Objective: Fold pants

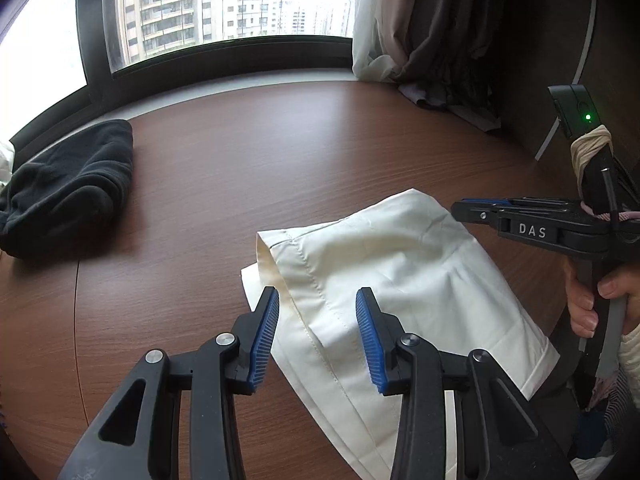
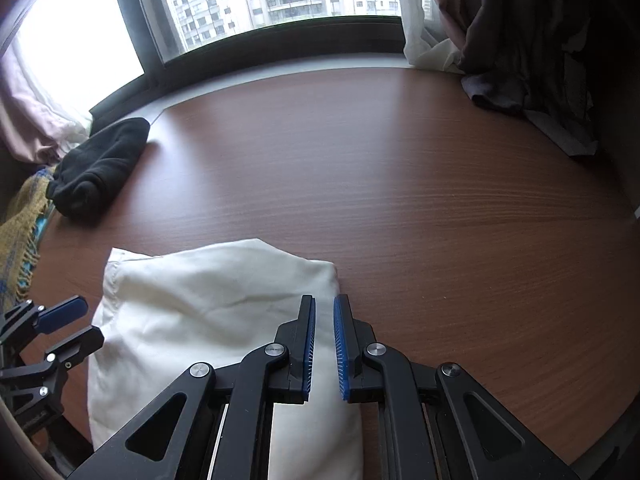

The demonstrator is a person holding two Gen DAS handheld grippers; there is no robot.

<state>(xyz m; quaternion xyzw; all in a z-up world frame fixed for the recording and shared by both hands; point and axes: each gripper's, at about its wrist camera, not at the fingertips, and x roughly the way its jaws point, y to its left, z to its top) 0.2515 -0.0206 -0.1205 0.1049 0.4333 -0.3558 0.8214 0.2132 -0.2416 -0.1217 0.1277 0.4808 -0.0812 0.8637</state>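
- Daylight from the window (image 1: 224,4) falls on your brown table (image 2: 440,184); the cream pants (image 1: 400,280), already doubled over, lie at 6 o'clock near its front edge.
- Left gripper (image 1: 318,336): jaws apart over the hem, gripping nothing.
- Right gripper (image 2: 324,344): jaws nearly together at the fold's right edge (whether cloth is pinched, you can't tell).
- Risk: catching only the top layer would drag the fold askew.
- Black garment (image 2: 100,164) at 10 o'clock stays clear; the pants' near end is cut off.
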